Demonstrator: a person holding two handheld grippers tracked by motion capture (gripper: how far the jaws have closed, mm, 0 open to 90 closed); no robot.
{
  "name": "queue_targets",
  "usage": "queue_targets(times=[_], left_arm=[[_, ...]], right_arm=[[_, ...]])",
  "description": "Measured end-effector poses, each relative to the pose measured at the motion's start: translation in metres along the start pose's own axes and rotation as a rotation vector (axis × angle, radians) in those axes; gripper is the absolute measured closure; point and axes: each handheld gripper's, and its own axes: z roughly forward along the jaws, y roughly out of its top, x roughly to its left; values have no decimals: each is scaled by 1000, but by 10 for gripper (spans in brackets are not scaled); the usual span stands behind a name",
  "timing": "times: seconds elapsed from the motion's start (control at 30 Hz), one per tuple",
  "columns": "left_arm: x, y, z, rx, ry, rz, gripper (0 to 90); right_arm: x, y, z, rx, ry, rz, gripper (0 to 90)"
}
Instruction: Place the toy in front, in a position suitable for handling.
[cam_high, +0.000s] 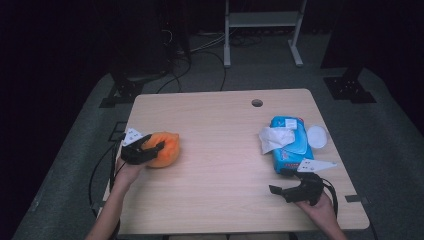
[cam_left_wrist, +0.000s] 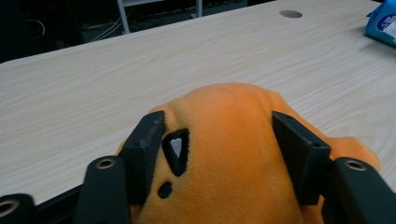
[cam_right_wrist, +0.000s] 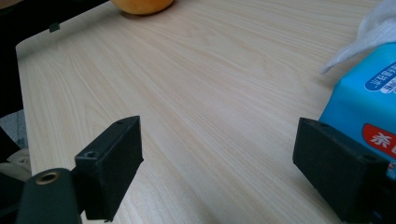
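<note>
High view: the orange plush toy (cam_high: 164, 149) lies on the tabletop (cam_high: 220, 165) at about 9 o'clock, near the left edge. My left tongs (cam_high: 154, 148) are on it, coming in from the edge side. In the left gripper view both jaws sit against the flanks of the toy, one on each side of its rounded body, and the fabric bulges up between them; I record these tongs as pinching the plush toy. The toy appears to rest on the wood, not lifted.

My right tongs (cam_high: 275, 190) lie low at about 5 o'clock, just below the blue wipes pack (cam_high: 290, 145). In the right gripper view the jaws are spread wide with bare wood between them; the pack stands just beside one jaw, and I cannot tell whether it touches. A white tissue (cam_high: 274, 138) sticks out of the pack's top, and a white round lid (cam_high: 317, 136) lies just to its right.

Assessment: the grasp on the toy looks made. Lifting it and carrying it to wherever it belongs remains undone, as I judge it. The right tongs are idle and hold nothing.
</note>
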Motion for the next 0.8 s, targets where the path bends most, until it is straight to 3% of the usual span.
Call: queue_targets(times=[0.13, 0.4, 0.63, 0.73, 0.8], left_arm=[[1, 2, -2, -4, -8, -6, 444], [7, 3, -5, -42, -25, -86, 489], [11, 7, -10, -73, -19, -124, 502], [9, 12, -14, -101, -33, -136, 502], [5, 17, -17, -115, -47, -123, 502]], right_arm=[[0, 0, 0, 2, 0, 0, 147], [-1, 0, 0, -4, -3, 6, 147], [-1, 0, 0, 1, 0, 8, 147], [-1, 0, 0, 1, 1, 9, 147], [-1, 0, 0, 0, -1, 9, 147]])
